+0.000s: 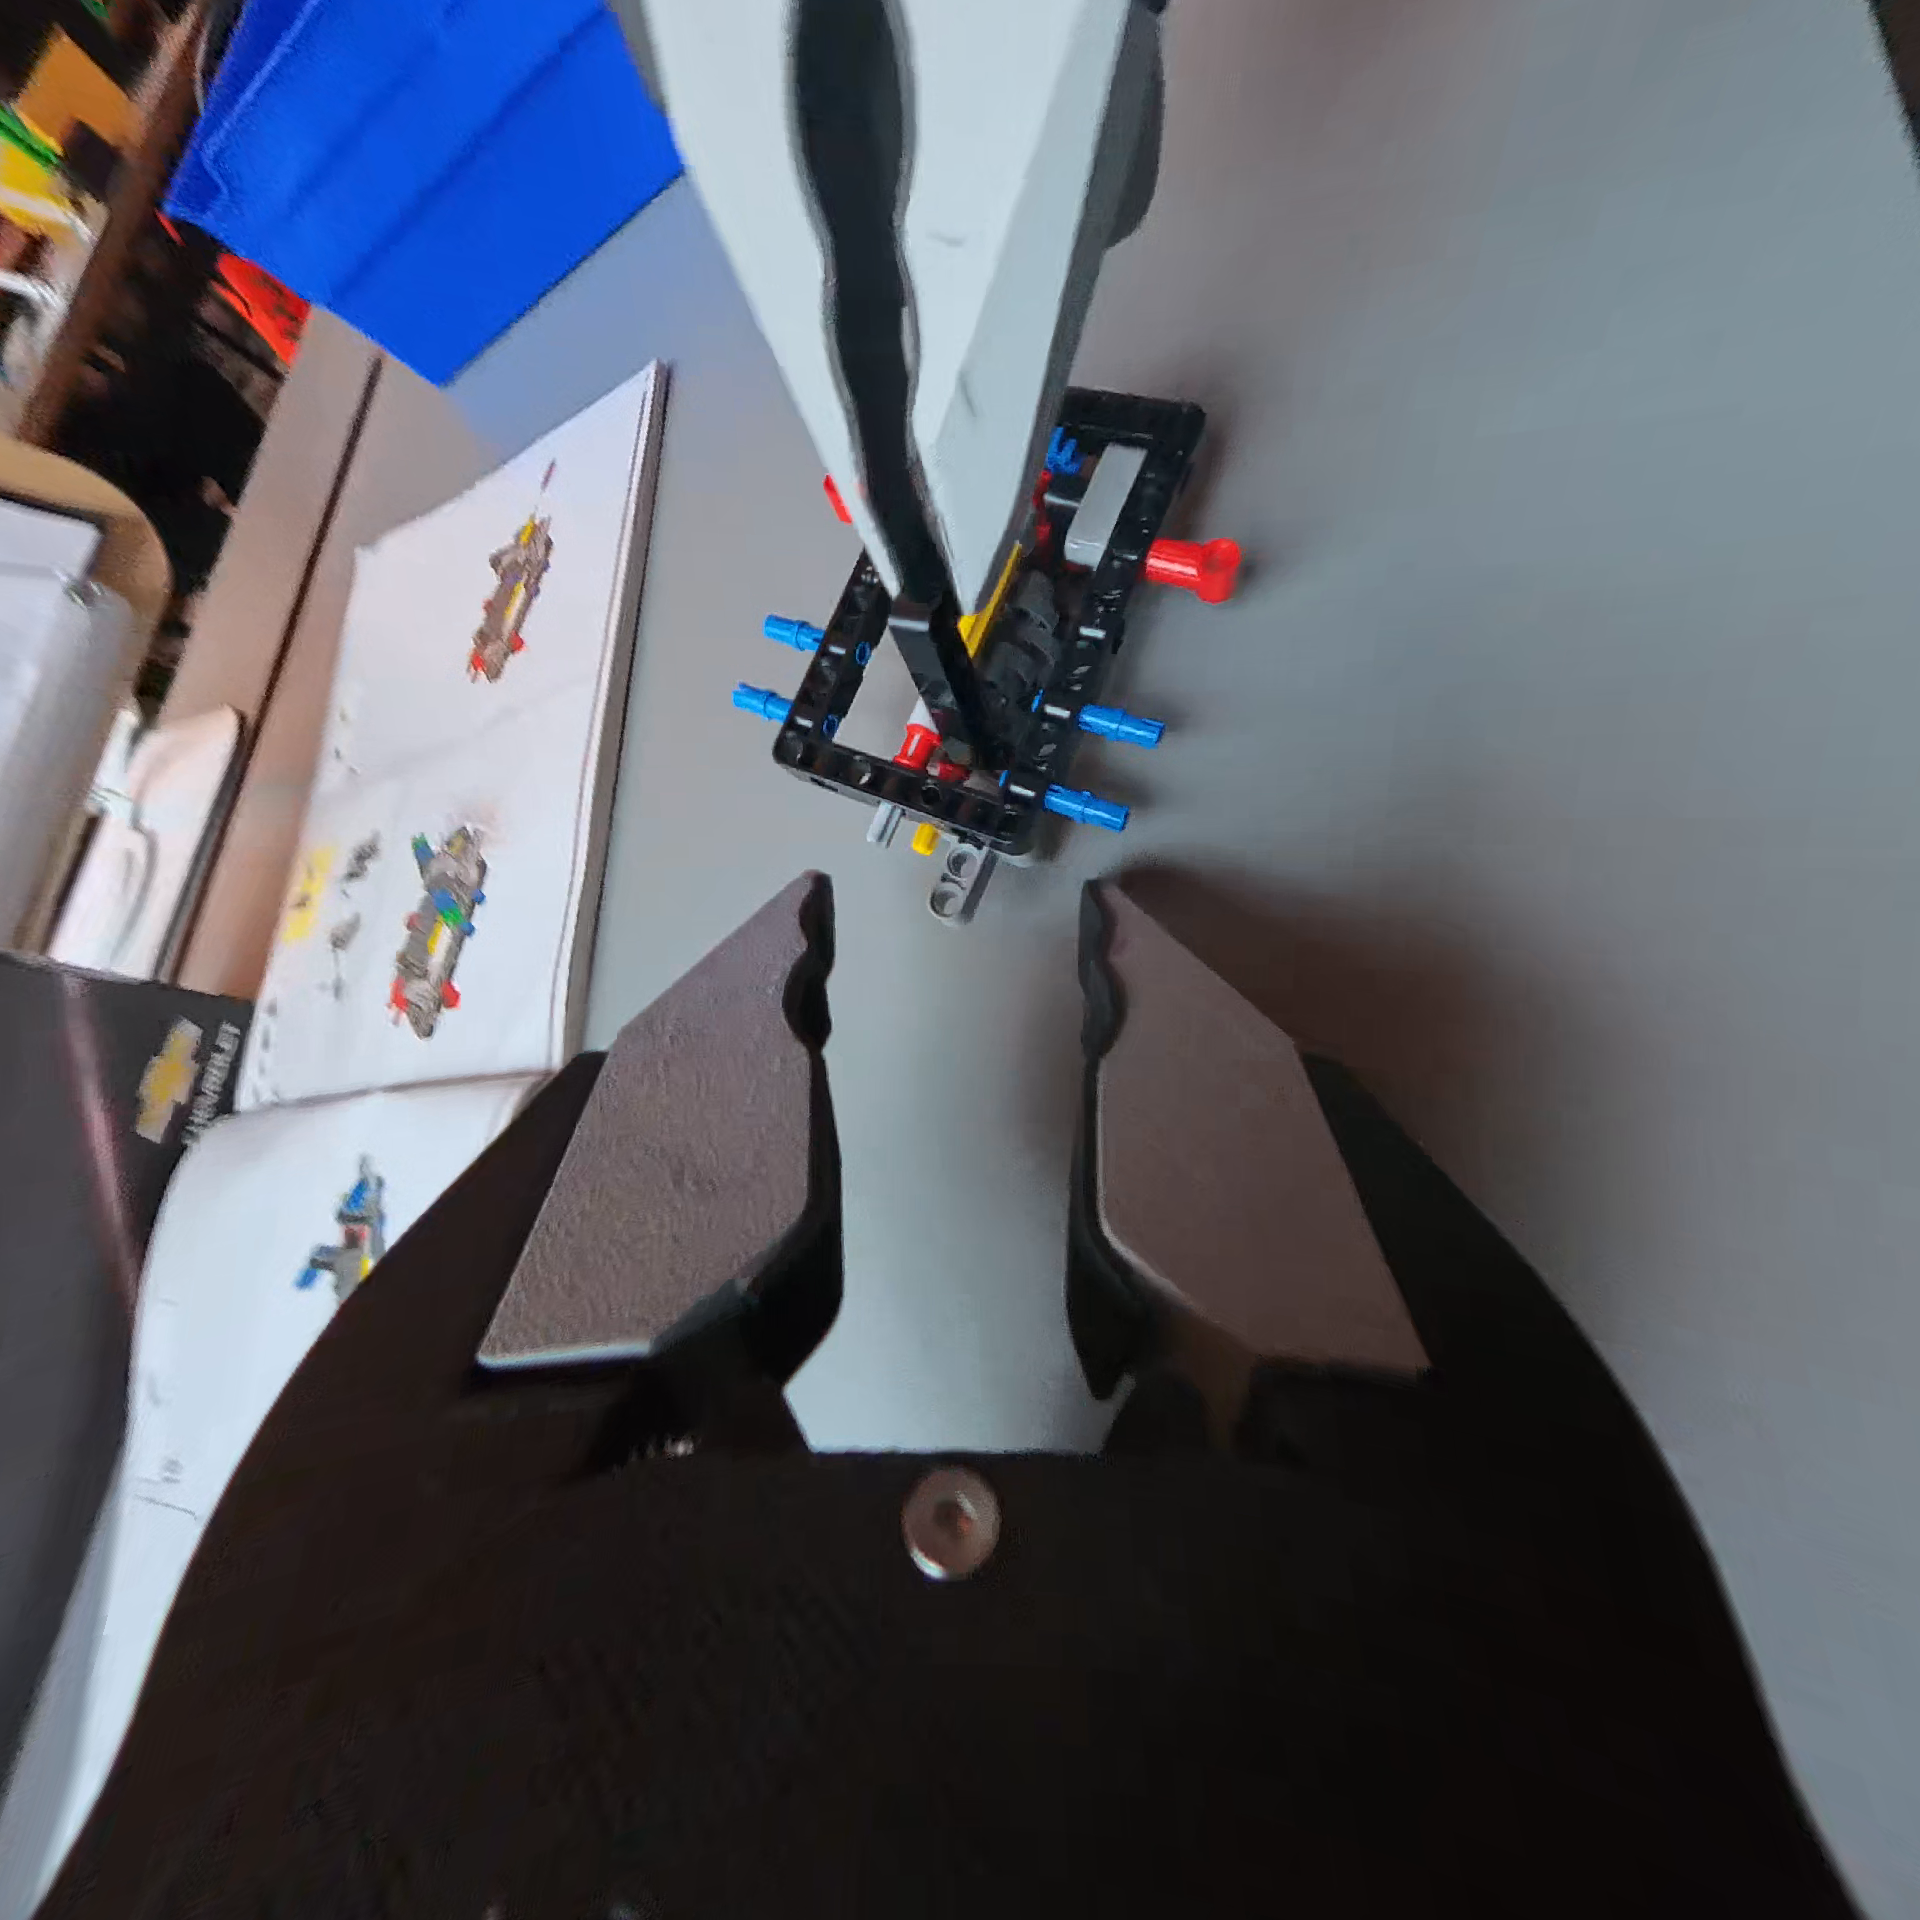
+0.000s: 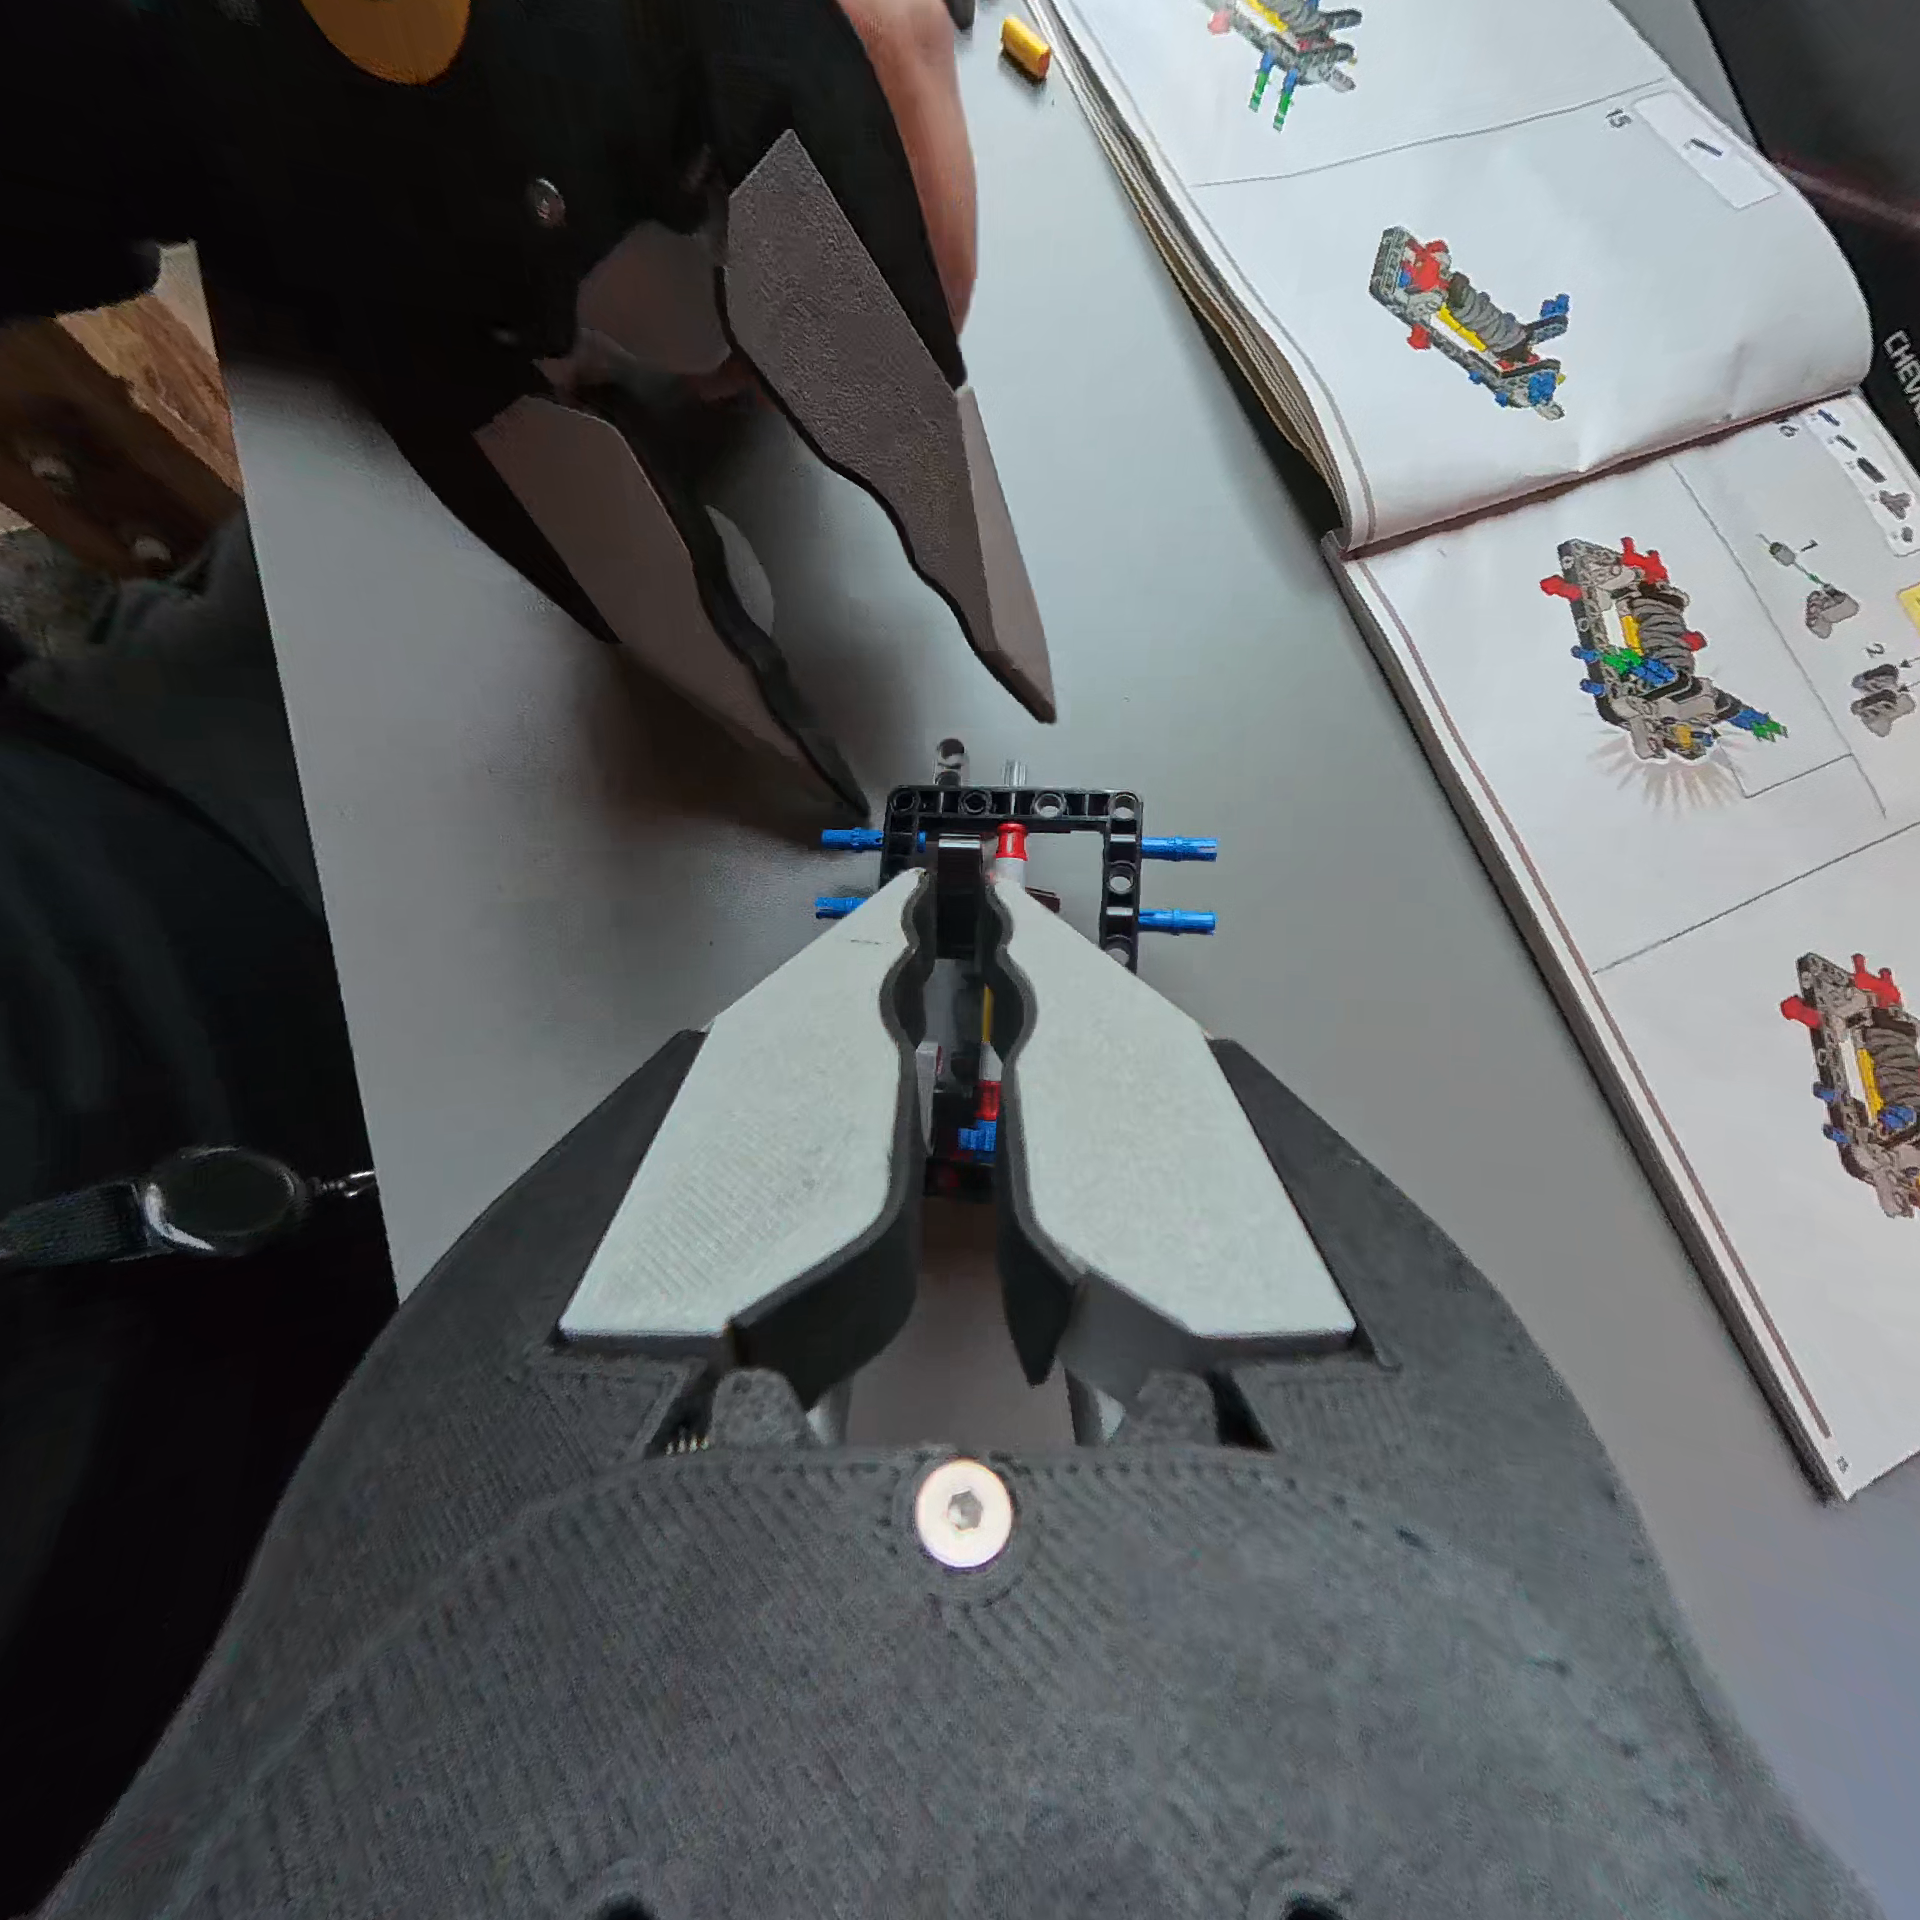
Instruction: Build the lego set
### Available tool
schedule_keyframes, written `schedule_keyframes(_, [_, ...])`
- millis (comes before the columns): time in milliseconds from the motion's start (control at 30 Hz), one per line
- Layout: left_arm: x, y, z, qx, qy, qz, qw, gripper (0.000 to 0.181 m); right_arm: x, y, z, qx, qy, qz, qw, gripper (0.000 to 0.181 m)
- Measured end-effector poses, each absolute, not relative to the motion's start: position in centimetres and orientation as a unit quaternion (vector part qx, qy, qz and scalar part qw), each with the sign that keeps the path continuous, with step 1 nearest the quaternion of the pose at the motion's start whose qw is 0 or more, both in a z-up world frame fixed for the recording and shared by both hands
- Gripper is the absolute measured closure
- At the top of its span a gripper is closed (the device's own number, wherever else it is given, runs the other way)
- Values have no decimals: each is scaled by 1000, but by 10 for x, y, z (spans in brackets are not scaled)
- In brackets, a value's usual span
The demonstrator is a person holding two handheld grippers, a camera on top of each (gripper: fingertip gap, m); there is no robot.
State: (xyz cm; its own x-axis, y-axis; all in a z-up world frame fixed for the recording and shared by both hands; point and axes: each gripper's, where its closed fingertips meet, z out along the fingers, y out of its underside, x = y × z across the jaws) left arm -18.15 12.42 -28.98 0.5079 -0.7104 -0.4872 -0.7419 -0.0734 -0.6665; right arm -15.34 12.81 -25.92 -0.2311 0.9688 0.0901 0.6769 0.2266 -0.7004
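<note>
Lego frame assembly (image 1: 987, 665) is sitting on the grey table (image 1: 1507, 935), upper centre of the left wrist view; in the right wrist view it is lying mid-frame (image 2: 1023, 831), partly hidden under the pale fingers. It is a black rectangular beam frame with blue pins (image 1: 1117, 722) sticking out of both long sides, a red pin (image 1: 1195, 566) poking out on the right side in the left wrist view, and a grey gear cluster with a yellow piece inside.

Right gripper (image 2: 956, 894), the pale grey one, is pinching a black beam piece (image 2: 958, 899) at its tips, fingers nearly closed around it, and is holding it down inside the frame near the far black crossbeam, next to a short red-and-white peg (image 2: 1010, 844). In the left wrist view the same gripper (image 1: 930, 613) is coming in from the top of frame, tips down in the frame's interior.

Left gripper (image 1: 956, 894), dark brown fingers, is hovering with jaws spread apart and holding nothing, tips just short of the frame's near end. In the right wrist view it (image 2: 961, 758) is showing at upper left, one fingertip close to the frame's corner; contact is unclear.

An open instruction booklet (image 2: 1558, 364) is lying along the right edge of the right wrist view. A loose yellow piece (image 2: 1023, 47) is resting on the table at top centre. A blue bin (image 1: 416, 177) is showing at upper left of the left wrist view.
</note>
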Motion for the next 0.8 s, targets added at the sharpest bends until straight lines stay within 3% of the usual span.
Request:
schedule_keyframes(233, [-174,135,-292,-720,516,15,463,148,-156,128,-269,-561,-748,245,256,177])
schedule_keyframes(800, [-154,132,-286,-703,514,22,491,149,-141,125,-276,-532,-740,327,250,177])
